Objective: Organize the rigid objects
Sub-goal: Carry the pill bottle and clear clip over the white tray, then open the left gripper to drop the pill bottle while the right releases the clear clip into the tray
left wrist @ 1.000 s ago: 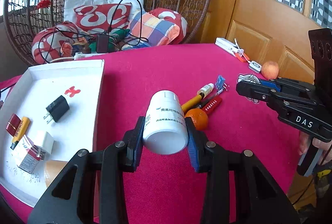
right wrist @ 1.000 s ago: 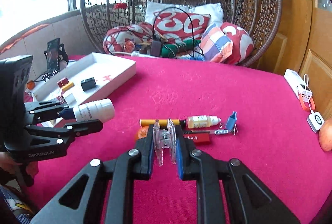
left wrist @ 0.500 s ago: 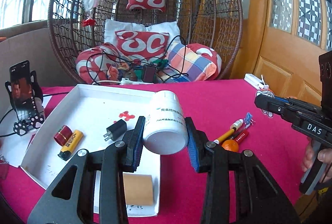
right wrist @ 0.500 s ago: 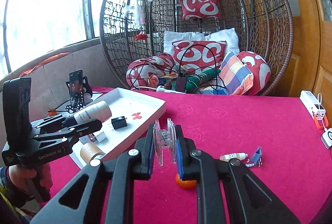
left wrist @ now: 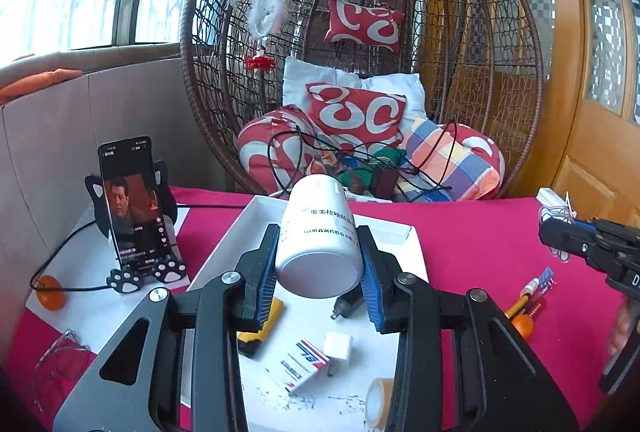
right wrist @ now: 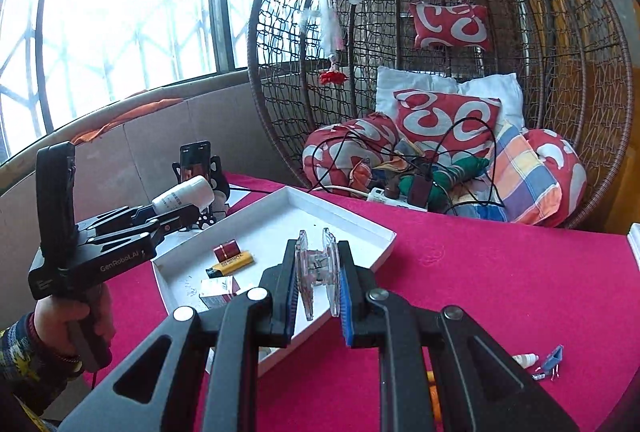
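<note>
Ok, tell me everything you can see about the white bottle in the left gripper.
The white bottle is a smooth plastic-looking cylinder with printed teal and dark text around its side. It lies tilted, flat base toward the camera, clamped between the left gripper's blue-padded fingers, held in the air above the white tray.

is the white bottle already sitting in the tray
No, the white bottle is clamped in the left claw, held in the air above the white tray.

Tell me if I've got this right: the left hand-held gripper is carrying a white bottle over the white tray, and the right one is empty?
Not quite. The right hand-held gripper isn't empty: the right wrist view shows it clamping a clear plastic clip. The left hand-held gripper does carry the white bottle over the white tray.
</note>
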The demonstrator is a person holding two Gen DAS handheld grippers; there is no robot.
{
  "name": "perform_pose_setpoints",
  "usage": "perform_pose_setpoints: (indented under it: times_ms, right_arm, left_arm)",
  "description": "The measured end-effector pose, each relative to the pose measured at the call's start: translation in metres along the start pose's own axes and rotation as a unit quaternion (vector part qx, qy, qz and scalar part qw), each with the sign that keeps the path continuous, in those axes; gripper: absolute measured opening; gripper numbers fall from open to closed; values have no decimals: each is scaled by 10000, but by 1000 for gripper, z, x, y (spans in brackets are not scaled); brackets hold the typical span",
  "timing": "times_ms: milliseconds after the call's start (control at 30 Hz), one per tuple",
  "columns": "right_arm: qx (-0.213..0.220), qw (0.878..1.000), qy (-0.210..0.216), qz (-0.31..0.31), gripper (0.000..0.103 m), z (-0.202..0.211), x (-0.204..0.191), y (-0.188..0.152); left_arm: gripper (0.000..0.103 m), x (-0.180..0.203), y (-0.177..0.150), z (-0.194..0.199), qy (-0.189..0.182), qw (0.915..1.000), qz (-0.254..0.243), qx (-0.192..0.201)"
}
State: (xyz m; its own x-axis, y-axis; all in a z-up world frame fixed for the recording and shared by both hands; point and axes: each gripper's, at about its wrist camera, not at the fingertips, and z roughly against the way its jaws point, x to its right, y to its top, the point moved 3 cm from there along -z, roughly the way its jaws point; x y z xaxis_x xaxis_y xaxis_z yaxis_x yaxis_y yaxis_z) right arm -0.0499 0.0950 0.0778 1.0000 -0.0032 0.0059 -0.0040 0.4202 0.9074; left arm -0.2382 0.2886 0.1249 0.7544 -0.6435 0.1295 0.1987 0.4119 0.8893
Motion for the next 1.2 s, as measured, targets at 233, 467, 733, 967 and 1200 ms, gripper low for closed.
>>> perform_pose_setpoints:
  times_ms: [233,467,733,967,1200]
  right_arm:
    - [-354,9984,247,-368,16,-61,-16,14]
    - [-1074,9921,282,-585,16,-116,-30,-27]
    - [-1436,9882,118,-520,16,-136,-36,-53]
    - [-1538,9869,209,-444,16,-144,-43,-64]
    - [-1066,9940,111,-200,103,-120,-47,-60]
  left_arm:
    - [36,-36,13,-58,221,9979,318,-512]
    - [37,-23,-16,-91,284,9954,271,-874]
    - [37,-23,-31,-100,295,9917,507,-1141]
    - [43,-26,-34,-101,391,9900,594,-1220]
    - [103,-21,-26,-73,675,9933,644,-677]
